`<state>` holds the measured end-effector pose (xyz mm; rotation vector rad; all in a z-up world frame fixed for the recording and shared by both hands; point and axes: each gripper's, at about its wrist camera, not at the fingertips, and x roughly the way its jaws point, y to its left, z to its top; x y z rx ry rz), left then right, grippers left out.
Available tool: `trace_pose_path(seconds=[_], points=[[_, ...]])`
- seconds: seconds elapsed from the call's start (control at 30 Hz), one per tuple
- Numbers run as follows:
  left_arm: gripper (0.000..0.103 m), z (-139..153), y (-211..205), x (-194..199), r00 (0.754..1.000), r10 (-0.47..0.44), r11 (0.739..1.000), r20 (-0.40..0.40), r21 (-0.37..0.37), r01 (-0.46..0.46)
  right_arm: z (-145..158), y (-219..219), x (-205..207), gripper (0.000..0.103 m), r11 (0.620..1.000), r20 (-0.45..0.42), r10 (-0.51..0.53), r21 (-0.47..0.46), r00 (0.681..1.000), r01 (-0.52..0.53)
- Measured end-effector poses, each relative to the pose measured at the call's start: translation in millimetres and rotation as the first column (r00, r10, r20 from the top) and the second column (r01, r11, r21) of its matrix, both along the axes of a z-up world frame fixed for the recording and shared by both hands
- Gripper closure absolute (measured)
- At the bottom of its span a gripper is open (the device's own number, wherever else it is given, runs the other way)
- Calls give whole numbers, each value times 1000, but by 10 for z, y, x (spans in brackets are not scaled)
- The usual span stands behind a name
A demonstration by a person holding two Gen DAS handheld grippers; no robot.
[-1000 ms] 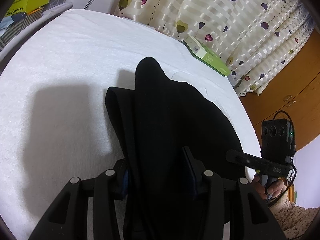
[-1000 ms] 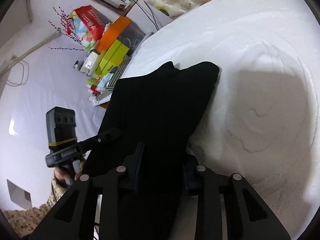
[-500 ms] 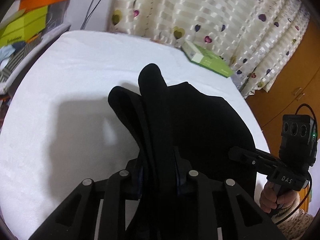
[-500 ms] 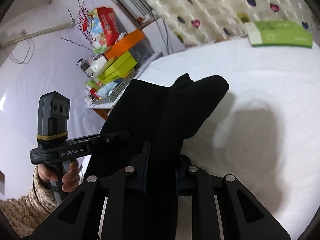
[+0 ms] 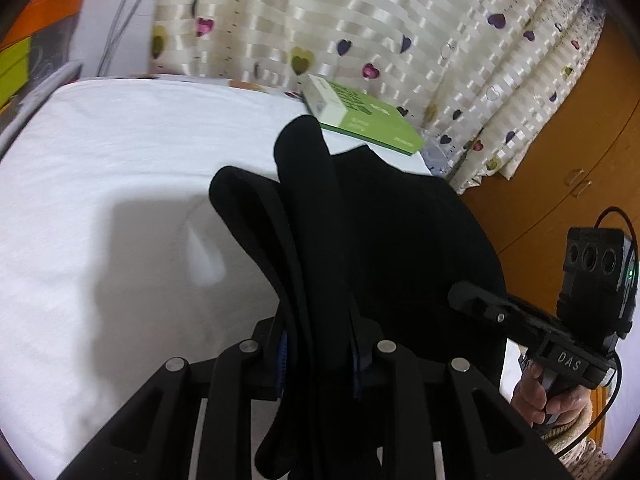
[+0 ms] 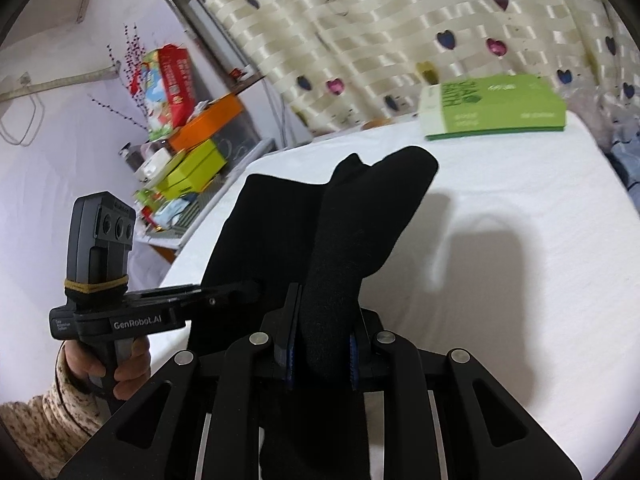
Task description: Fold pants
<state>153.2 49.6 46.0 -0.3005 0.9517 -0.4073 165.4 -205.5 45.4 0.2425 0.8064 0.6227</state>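
Fingers point(image 5: 362, 352) point(image 6: 290, 344) both pinch black pants point(image 5: 360, 240) | white bed point(image 5: 100, 152) | heart curtain point(image 5: 360, 20)

A green and white box point(image 6: 494, 106) is parked at the far edge of the white-covered bed point(image 5: 120, 152), backed by a heart-print curtain point(image 5: 360, 28).
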Motion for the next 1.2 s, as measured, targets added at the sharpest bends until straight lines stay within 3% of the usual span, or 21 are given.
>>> trace_pose_path(seconds=[0.3,0.57,0.63,0.83,1.03,1.2], points=[[78,-65,-525,355,999,-43,998,-32,-38,42,-151,-376,309,83,998,-35,-53,-25,998,53],[73,-231,-599,463,998,-21,999,-63,41,23,-482,-615,436,83,996,-112,-86,-19,990,84],[64,-269,-560,463,998,-10,998,-69,60,14,-503,-606,422,80,996,-101,-89,-39,991,86],[53,-280,-609,431,1000,-27,986,-14,166,29,-517,-588,389,72,992,-68,-95,-94,993,88],[51,-259,-666,409,999,-25,975,20,221,20,-497,-505,326,65,973,-12,-110,-205,994,105],[50,-220,-668,350,998,4,956,63,293,-23,-415,-370,209,63,930,62,-127,-338,990,141]])
